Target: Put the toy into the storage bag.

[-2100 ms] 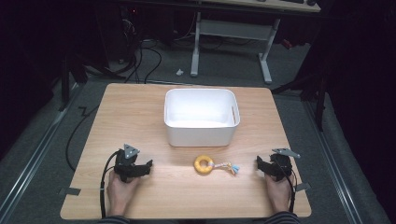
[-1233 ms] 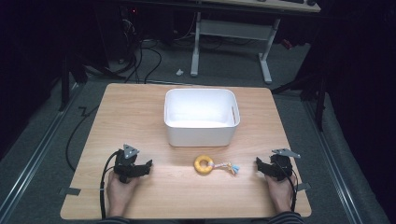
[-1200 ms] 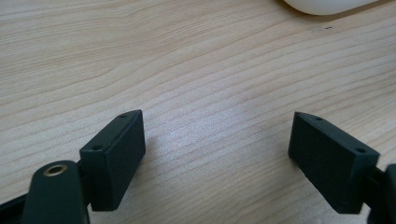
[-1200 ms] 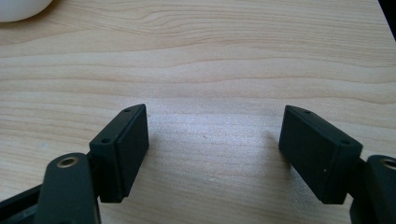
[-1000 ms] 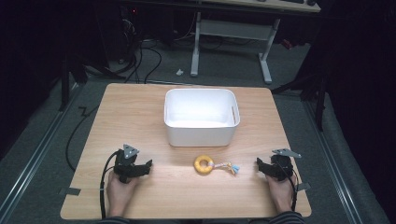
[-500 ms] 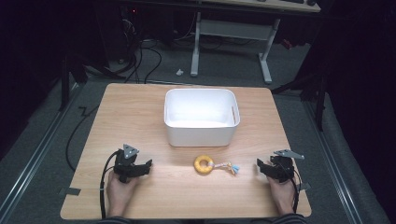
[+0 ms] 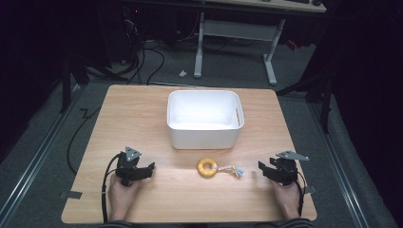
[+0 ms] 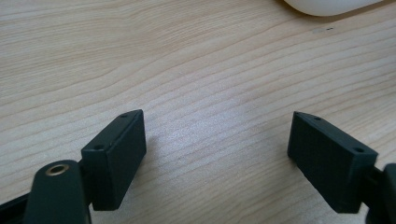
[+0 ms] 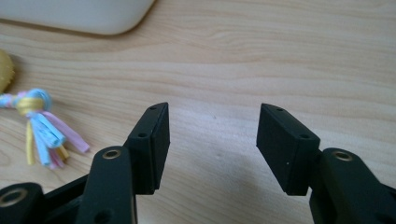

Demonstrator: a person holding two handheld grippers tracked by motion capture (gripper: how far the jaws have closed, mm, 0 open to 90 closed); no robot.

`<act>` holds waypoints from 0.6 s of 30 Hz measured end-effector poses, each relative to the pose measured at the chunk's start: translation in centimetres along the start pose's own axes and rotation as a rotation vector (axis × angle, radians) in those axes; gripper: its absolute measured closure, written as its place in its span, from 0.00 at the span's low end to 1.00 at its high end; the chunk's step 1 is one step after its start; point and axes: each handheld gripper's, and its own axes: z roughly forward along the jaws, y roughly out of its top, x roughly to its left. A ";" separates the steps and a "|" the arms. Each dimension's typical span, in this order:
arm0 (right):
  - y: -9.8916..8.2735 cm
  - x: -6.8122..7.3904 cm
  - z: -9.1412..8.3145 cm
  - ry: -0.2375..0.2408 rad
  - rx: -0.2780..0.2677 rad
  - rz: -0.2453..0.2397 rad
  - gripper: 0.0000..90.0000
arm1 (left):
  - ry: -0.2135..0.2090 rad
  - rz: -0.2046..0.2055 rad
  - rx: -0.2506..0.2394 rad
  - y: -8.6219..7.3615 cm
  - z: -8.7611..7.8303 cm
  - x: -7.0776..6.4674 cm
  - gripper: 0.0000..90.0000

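Observation:
A yellow ring toy [image 7: 207,167] with a pastel tassel [image 7: 236,170] lies on the wooden table [image 7: 142,118], just in front of a white bin [image 7: 204,118]. My left gripper [image 7: 146,169] rests low at the front left, held by a hand, its jaws wide apart over bare wood [image 8: 215,135]. My right gripper [image 7: 263,168] rests at the front right, open, with nothing between its jaws [image 9: 212,140]. In the right gripper view the tassel [image 9: 39,123] lies to the left of the jaws, and the ring's edge [image 9: 4,70] shows at the far left.
The white bin's corner [image 9: 74,16] shows at the top of the right gripper view, and its rim [image 8: 327,5] at the top of the left gripper view. Beyond the table are a dark floor, cables [image 7: 142,57] and a desk frame [image 7: 237,33].
My right gripper has shifted slightly toward the front right. The left gripper and the toy have not moved.

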 end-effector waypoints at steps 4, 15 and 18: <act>0.4 0.7 -0.2 0.017 -0.015 -0.015 0.50 | -0.004 -0.002 0.000 0.0 0.0 0.1 0.22; 1.5 2.6 -0.4 0.071 -0.020 -0.047 0.51 | -0.006 -0.010 -0.003 0.0 0.0 0.2 0.22; 2.0 3.2 -0.4 0.086 -0.021 -0.069 0.51 | -0.005 -0.011 -0.004 0.0 0.0 0.2 0.22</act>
